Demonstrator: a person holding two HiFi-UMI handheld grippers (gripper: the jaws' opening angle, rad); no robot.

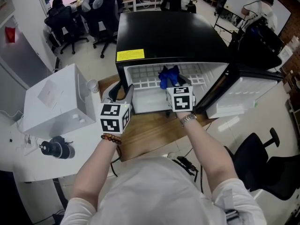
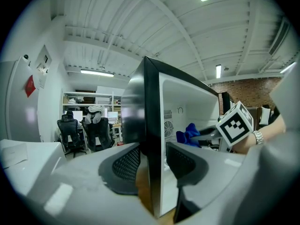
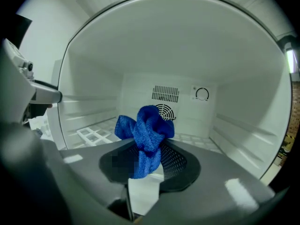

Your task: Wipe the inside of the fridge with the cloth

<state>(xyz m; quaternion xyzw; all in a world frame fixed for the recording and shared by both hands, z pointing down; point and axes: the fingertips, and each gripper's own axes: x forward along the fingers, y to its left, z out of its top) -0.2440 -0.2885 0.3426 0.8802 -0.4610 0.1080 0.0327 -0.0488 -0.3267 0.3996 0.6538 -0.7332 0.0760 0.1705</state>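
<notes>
A black mini fridge (image 1: pixel 168 36) stands on a wooden table (image 1: pixel 150 132) with its door (image 1: pixel 243 90) swung open to the right. My right gripper (image 1: pixel 172 82) reaches into the white interior and is shut on a bunched blue cloth (image 1: pixel 168 76). In the right gripper view the cloth (image 3: pixel 147 130) sticks up from between the jaws of the right gripper (image 3: pixel 150 156), above the fridge floor. My left gripper (image 1: pixel 123 92) is at the fridge's left front edge. Seen up close, the left gripper (image 2: pixel 152 158) has one jaw on each side of the fridge's left wall (image 2: pixel 152 125), closed on it.
A white wire shelf (image 1: pixel 145 78) lies inside the fridge, with a round fan vent (image 3: pixel 165 110) and a dial (image 3: pixel 202 93) on the back wall. A white box (image 1: pixel 58 100), a cup (image 1: pixel 93 86) and a black device (image 1: pixel 57 148) sit left. Office chairs (image 1: pixel 70 25) stand behind.
</notes>
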